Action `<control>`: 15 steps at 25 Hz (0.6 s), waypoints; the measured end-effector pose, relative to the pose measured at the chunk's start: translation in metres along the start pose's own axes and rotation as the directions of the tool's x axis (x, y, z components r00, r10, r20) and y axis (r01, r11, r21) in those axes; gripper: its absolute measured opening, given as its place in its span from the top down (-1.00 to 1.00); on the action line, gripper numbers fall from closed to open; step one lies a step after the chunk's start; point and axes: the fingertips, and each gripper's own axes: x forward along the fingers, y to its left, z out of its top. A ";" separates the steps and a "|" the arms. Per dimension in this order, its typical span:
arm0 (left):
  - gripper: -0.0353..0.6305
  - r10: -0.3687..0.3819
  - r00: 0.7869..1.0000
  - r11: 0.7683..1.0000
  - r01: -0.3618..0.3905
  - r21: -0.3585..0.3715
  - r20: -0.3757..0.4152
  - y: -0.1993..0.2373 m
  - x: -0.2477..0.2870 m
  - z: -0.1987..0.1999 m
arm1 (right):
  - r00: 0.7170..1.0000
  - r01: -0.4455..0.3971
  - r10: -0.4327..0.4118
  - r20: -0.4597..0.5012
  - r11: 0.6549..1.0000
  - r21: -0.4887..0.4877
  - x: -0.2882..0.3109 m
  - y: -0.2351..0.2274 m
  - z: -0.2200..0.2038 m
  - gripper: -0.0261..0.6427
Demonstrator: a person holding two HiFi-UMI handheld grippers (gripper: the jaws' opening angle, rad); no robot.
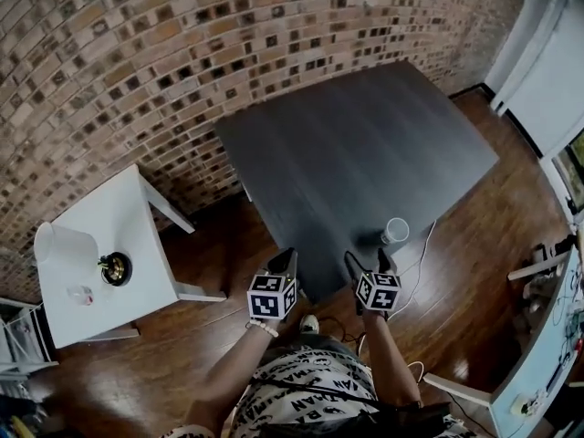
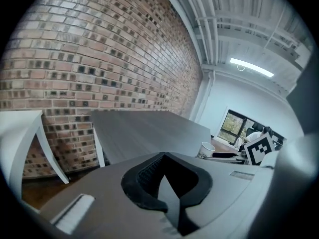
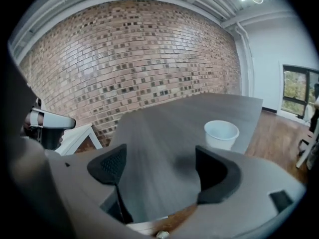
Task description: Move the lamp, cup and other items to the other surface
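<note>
A white paper cup (image 1: 395, 230) (image 2: 206, 149) (image 3: 221, 133) stands upright near the front right corner of the dark table (image 1: 356, 144). My right gripper (image 1: 368, 258) (image 3: 162, 168) hangs open just short of that edge, left of the cup, with nothing between its pads. My left gripper (image 1: 284, 261) (image 2: 164, 158) is shut and empty at the table's front left corner. On the small white table (image 1: 128, 217) at the left stand a white lamp shade (image 1: 64, 245), a round black and brass piece (image 1: 116, 268) and a small pale item (image 1: 80, 295).
A brick wall (image 1: 137, 53) runs behind both tables. A strip of wood floor (image 1: 219, 245) separates them. A pale cable (image 1: 422, 255) trails on the floor right of the dark table. A white bench with clutter (image 1: 547, 354) stands at the far right.
</note>
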 end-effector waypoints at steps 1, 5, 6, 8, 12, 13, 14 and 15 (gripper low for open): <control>0.89 0.018 1.000 1.000 -0.018 -0.009 0.009 0.010 -0.010 0.001 | 1.000 -0.029 0.030 0.008 0.999 -0.018 0.005 0.018 0.006 -0.41; 0.89 0.093 0.995 0.995 -0.091 -0.047 0.040 0.051 -0.052 -0.001 | 0.990 -0.137 0.139 0.015 0.986 -0.097 0.020 0.090 0.023 -0.41; 0.89 0.106 0.993 0.993 -0.104 -0.054 0.046 0.059 -0.062 -0.002 | 0.987 -0.157 0.159 0.014 0.981 -0.113 0.021 0.106 0.025 -0.41; 0.89 0.137 0.989 0.989 -0.133 -0.070 0.060 0.077 -0.082 -0.005 | 0.980 -0.198 0.201 0.010 0.970 -0.141 0.024 0.138 0.027 -0.41; 0.89 0.209 0.973 0.973 -0.197 -0.118 0.094 0.118 -0.124 -0.010 | 0.958 -0.282 0.287 -0.001 0.939 -0.197 0.030 0.205 0.029 -0.41; 0.89 0.226 0.969 0.969 -0.212 -0.128 0.100 0.128 -0.135 -0.011 | 0.952 -0.300 0.306 -0.007 0.931 -0.208 0.030 0.222 0.029 -0.41; 0.89 0.243 0.964 0.964 -0.227 -0.140 0.106 0.138 -0.146 -0.013 | 0.945 -0.320 0.325 -0.013 0.921 -0.220 0.030 0.238 0.028 -0.41; 0.89 0.260 0.959 0.958 -0.242 -0.153 0.112 0.146 -0.157 -0.014 | 0.938 -0.341 0.346 -0.021 0.911 -0.234 0.030 0.255 0.027 -0.41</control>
